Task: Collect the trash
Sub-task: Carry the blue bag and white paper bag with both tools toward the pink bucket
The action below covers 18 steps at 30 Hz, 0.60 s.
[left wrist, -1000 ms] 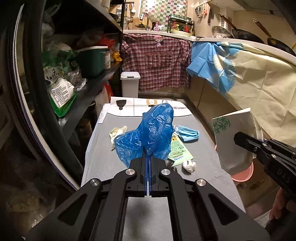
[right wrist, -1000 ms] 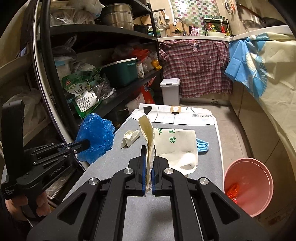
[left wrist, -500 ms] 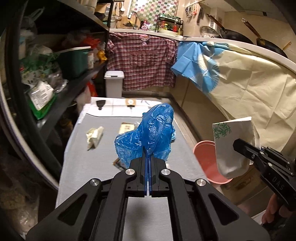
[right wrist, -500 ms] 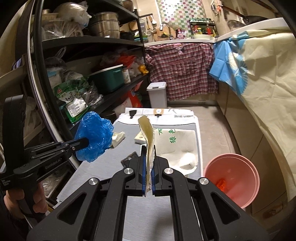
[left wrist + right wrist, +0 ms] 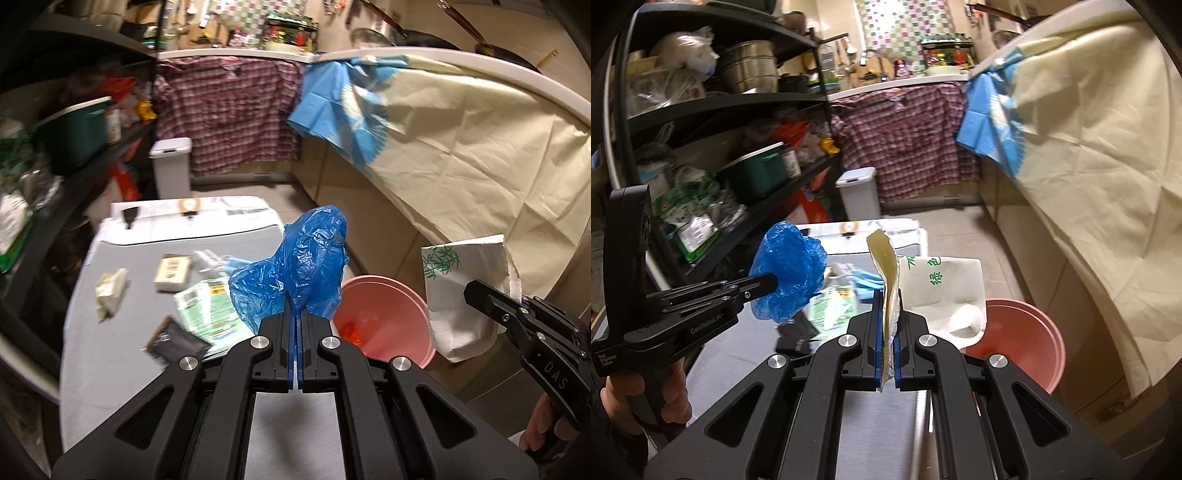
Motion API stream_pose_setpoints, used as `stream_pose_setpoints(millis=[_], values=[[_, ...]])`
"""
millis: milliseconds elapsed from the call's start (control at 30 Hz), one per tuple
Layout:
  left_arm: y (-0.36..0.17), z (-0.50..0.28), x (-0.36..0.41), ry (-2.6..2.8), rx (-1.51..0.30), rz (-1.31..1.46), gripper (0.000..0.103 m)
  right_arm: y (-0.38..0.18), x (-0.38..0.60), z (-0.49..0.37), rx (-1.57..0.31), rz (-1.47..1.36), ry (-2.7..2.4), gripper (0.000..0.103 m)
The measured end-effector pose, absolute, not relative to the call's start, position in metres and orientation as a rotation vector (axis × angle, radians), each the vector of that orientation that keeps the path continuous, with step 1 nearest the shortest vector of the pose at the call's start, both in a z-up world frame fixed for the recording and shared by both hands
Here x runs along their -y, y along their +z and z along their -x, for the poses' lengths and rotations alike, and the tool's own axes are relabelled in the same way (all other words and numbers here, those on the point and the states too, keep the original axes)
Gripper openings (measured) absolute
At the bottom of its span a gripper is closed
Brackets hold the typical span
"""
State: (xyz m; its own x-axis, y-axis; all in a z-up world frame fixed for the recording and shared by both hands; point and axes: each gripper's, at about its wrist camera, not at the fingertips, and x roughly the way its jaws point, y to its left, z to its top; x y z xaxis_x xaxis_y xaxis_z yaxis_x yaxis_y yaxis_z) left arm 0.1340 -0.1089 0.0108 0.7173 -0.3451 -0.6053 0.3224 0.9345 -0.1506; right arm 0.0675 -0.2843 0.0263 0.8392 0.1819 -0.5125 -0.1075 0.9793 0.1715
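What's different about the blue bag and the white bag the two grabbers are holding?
The blue plastic bag is thin, shiny and scrunched into a lump; the white paper bag is stiffer and flatter. The blue one is plain, while the white one has green leaves and writing printed on it. The left gripper pinches the blue one, the right gripper the white one. Both are held up near the pink bucket.

dark shelving (image 5: 731, 107) | checkered wall tiles (image 5: 897, 26) | beige floor (image 5: 960, 229)
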Motion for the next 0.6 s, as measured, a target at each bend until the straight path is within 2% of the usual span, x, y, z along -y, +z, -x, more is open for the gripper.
stream_pose_setpoints(millis=[600], values=[[-0.052,-0.198,0.234,-0.513,-0.813,-0.030,0.000,-0.029,0.379,-0.110,-0.691,-0.192,0.010,0.005]])
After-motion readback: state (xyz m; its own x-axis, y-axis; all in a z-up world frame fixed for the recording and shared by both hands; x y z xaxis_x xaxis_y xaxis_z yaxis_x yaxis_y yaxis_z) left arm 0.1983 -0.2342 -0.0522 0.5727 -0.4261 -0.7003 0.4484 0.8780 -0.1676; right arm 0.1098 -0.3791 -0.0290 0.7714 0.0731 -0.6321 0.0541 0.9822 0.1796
